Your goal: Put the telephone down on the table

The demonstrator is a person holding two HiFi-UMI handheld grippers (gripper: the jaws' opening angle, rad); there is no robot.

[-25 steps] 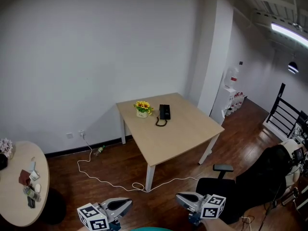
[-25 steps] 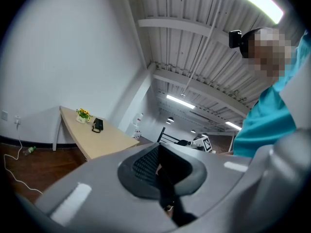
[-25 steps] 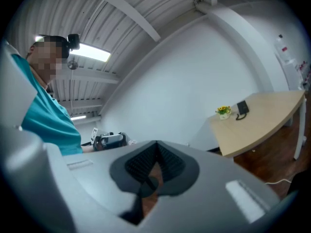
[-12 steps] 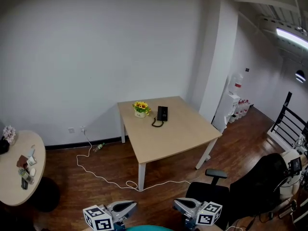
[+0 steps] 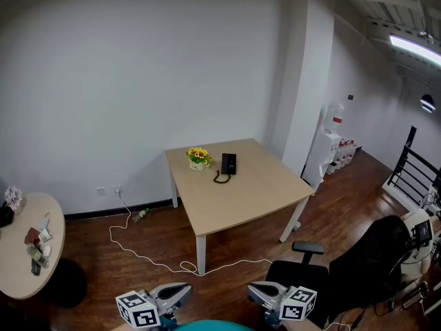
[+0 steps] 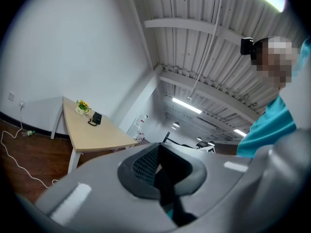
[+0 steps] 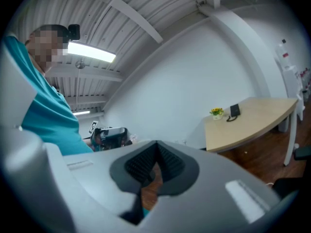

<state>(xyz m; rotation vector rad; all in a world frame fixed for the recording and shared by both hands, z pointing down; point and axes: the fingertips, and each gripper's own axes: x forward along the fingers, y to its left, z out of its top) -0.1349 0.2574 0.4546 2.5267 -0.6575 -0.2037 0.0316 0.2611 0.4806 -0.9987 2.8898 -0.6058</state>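
A black telephone (image 5: 228, 163) with its coiled cord lies on the far part of a light wooden table (image 5: 248, 198), beside a small pot of yellow flowers (image 5: 197, 157). Both grippers are far from it, at the bottom edge of the head view. My left gripper (image 5: 180, 292) and right gripper (image 5: 256, 289) are shut with nothing held. In the left gripper view the shut left gripper (image 6: 158, 152) points level, with the telephone (image 6: 96, 118) small at the left. In the right gripper view the shut right gripper (image 7: 156, 152) has the telephone (image 7: 234, 110) small at the right.
A white cable (image 5: 151, 257) snakes over the wooden floor in front of the table. A round table (image 5: 27, 254) with small things stands at the left. A black office chair (image 5: 324, 274) is at the lower right. A white shelf (image 5: 331, 140) and a railing (image 5: 413, 157) stand further right.
The whole view has shifted slightly: the round table and the office chair now sit further left in the picture. Both grippers stay shut and low. The telephone has not moved.
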